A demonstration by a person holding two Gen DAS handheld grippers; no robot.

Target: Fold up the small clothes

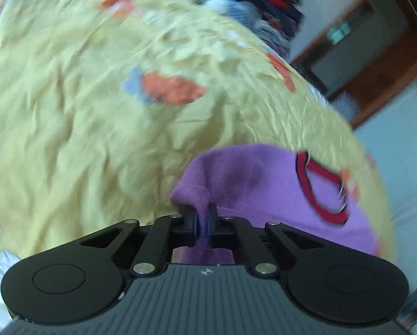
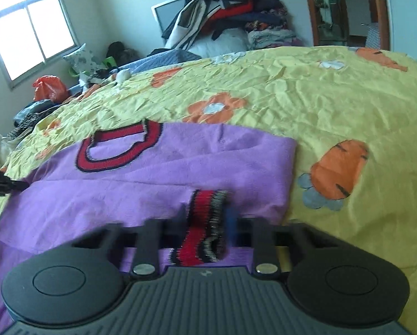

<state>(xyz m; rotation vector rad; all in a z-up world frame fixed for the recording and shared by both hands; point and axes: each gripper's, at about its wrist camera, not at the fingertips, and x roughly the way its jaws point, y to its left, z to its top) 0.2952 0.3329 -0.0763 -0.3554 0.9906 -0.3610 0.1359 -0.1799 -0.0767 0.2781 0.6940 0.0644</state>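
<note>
A bedroom is shown, w/ a bed covered by a crumpled yellow bedspread (image 2: pixel 306 95) printed w/ orange flowers and carrots; a heap of clothes (image 2: pixel 228 8) is piled at the far edge by a window. A purple sweater (image 2: pixel 158 184) w/ red-and-black trim is spread on the near part of the bedspread, its long axis running across, from one gripper to the other. The left gripper (image 1: pixel 205 220) is clamped tight on a bunched purple corner. The right gripper (image 2: pixel 205 217) is closed on the striped red-black cuff (image 2: pixel 205 209). Each end is thus already held; the neckline lies ahead of both, toward the bed's far edge, so a fold would prob. be carried that way.
</note>
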